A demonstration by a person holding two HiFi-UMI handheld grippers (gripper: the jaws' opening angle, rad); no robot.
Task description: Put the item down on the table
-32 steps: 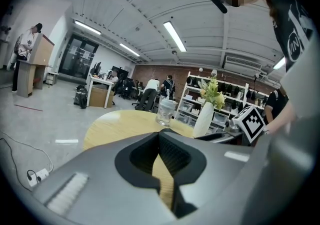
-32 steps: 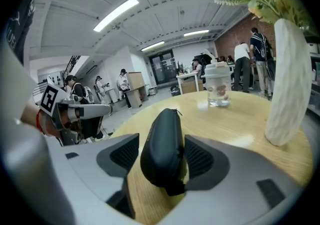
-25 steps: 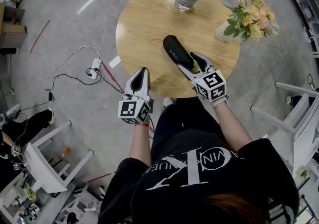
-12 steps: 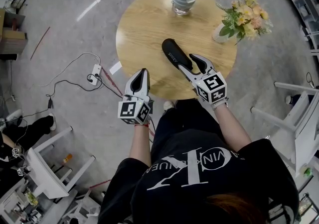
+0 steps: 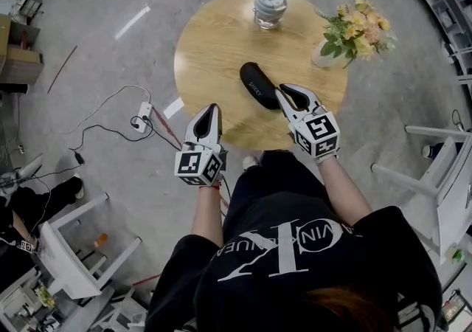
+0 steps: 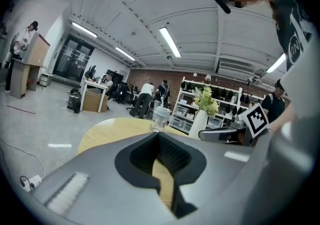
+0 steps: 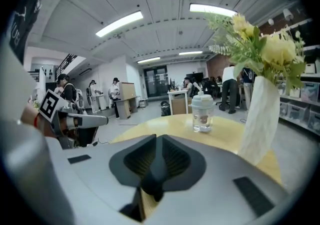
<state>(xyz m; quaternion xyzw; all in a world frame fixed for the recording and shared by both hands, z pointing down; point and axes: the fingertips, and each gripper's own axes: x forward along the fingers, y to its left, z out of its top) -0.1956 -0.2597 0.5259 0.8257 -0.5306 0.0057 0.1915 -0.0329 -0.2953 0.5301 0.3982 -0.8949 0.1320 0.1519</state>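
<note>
Grey concrete floor surrounds a round wooden table (image 5: 214, 43), and a power strip (image 5: 142, 112) with its cable lies on the floor off to one side. On the table, a long black case (image 5: 259, 85) lies flat near the middle. A lidded glass jar (image 5: 269, 6) stands at the far edge and a white vase of yellow flowers (image 5: 346, 32) at the right edge, both well apart from the case. The right gripper (image 5: 284, 93) points at the case's near end, tips just beside it. Its jaws are closing and nearly together, and a dark shape shows low in the slit between them; I cannot tell if it is the case. The left gripper (image 5: 211, 108) hangs at the table's near rim, jaws pressed together on nothing.
</note>
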